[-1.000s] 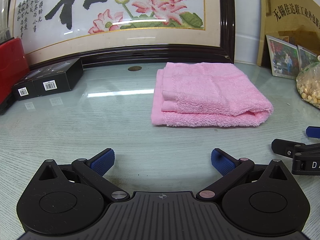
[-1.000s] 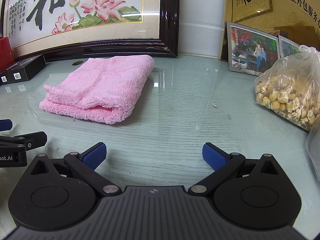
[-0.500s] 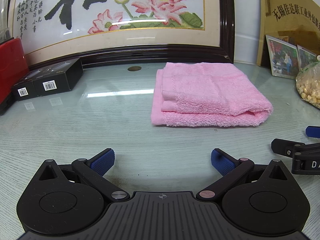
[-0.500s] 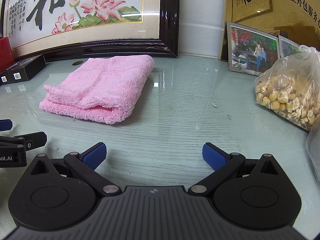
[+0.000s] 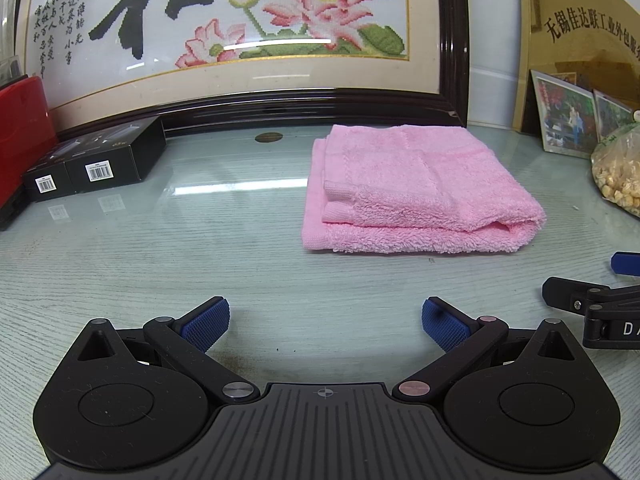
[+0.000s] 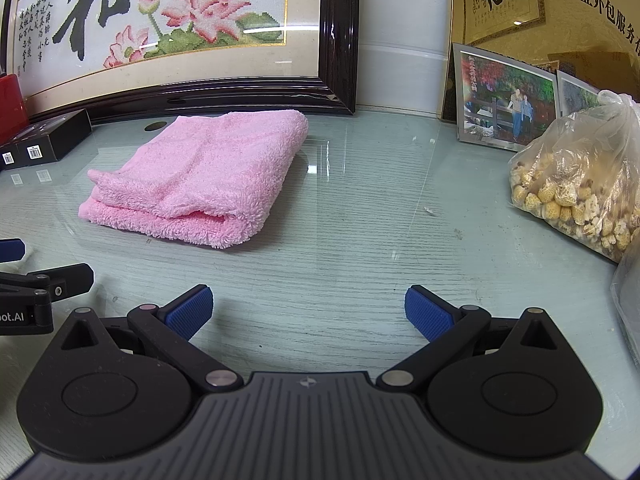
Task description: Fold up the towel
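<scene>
We found the left gripper (image 5: 325,318) and the right gripper (image 6: 308,308) spread wide and empty, apparently because the folding looked finished. The towel (image 5: 412,188) lay folded flat on the table (image 5: 200,264), clear of both: at one o'clock from ours on the left, eleven o'clock from the right.

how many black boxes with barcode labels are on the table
2: one black box beside the red case near the framed picture, the other black box touching its left side. More could be hidden beyond the frame.
</scene>
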